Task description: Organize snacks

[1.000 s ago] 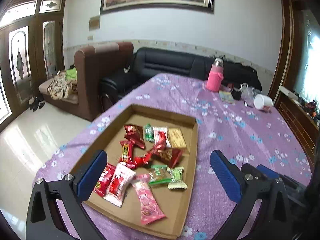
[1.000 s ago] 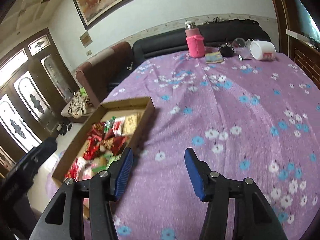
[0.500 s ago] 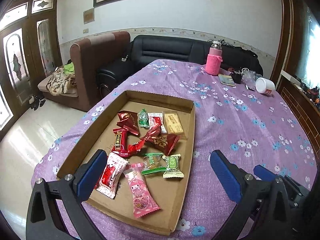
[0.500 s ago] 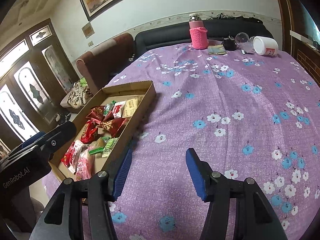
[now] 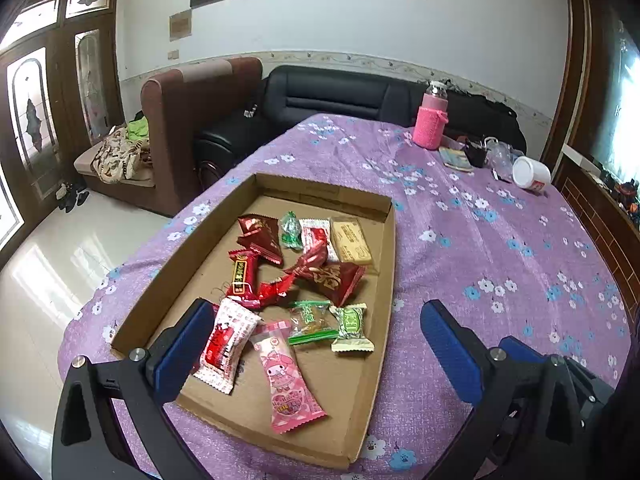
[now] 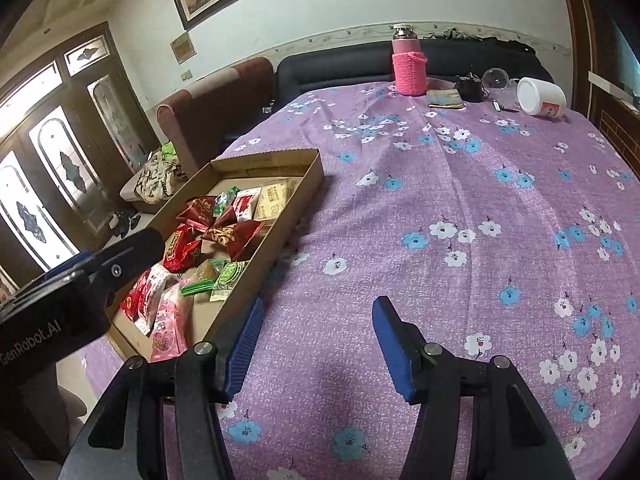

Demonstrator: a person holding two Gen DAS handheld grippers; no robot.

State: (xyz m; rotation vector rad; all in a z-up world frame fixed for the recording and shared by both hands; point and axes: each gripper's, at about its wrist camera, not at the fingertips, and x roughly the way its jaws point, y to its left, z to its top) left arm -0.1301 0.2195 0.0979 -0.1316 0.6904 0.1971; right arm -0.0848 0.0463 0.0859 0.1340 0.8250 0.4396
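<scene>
The left gripper (image 5: 316, 344) has drawn closer over the cardboard tray (image 5: 386, 264), fingers spread wide, empty. The right gripper (image 6: 316, 344), also spread and empty, now hovers over purple tablecloth (image 6: 460, 208), tray at ten o'clock.

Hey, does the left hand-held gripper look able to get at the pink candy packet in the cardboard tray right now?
Probably yes. The left hand-held gripper is open above the near end of the tray, and the pink packet lies flat, uncovered, between its fingers in view. A red-and-white packet lies close beside it.
</scene>
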